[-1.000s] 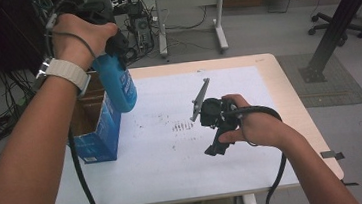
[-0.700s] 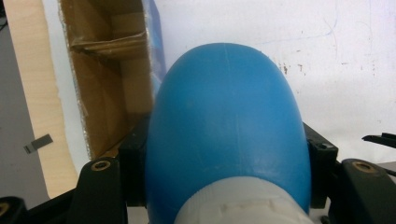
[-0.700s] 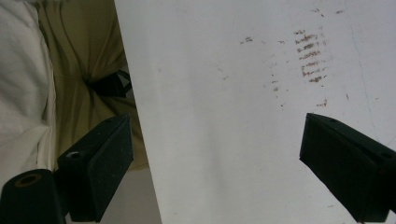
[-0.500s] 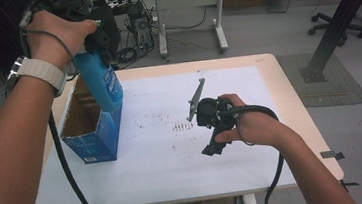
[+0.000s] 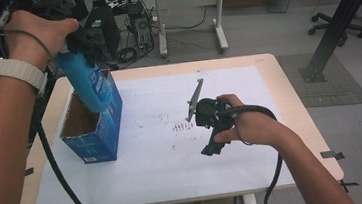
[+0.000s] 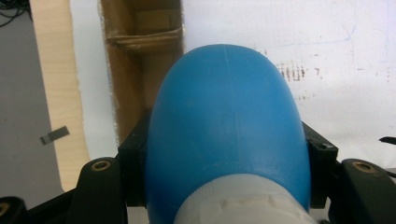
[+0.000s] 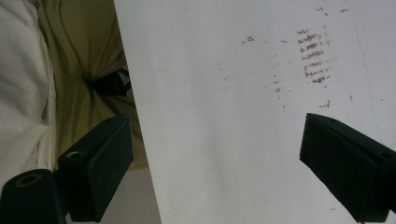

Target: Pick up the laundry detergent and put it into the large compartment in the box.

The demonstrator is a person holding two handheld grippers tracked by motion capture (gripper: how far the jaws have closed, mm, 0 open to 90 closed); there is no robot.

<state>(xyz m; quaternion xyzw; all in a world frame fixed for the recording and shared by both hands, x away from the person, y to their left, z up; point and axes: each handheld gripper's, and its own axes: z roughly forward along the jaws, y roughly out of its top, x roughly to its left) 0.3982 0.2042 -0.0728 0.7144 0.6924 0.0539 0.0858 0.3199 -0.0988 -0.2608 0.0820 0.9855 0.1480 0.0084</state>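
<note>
So the left gripper (image 5: 83, 43) has its jaws clamped on either side of a blue bottle (image 6: 226, 135), squeezing its body near the pale neck end. In the left gripper view the bottle hides most of what's past it. From the high view it hangs tilted, rounded bottom pointing down over the open top of a blue cardboard box (image 5: 93, 128) near the left edge of the tabletop (image 5: 296, 121). I honestly can't tell if the bottom is inside the opening or just above it. The label is too blurry to read.

The right gripper (image 5: 214, 141) rests low over the white sheet (image 5: 155, 169) with its jaws spread wide and nothing between them; the hand covers a lot of it. There are some small brownish smudges (image 7: 313, 58) on the sheet just ahead of it.
</note>
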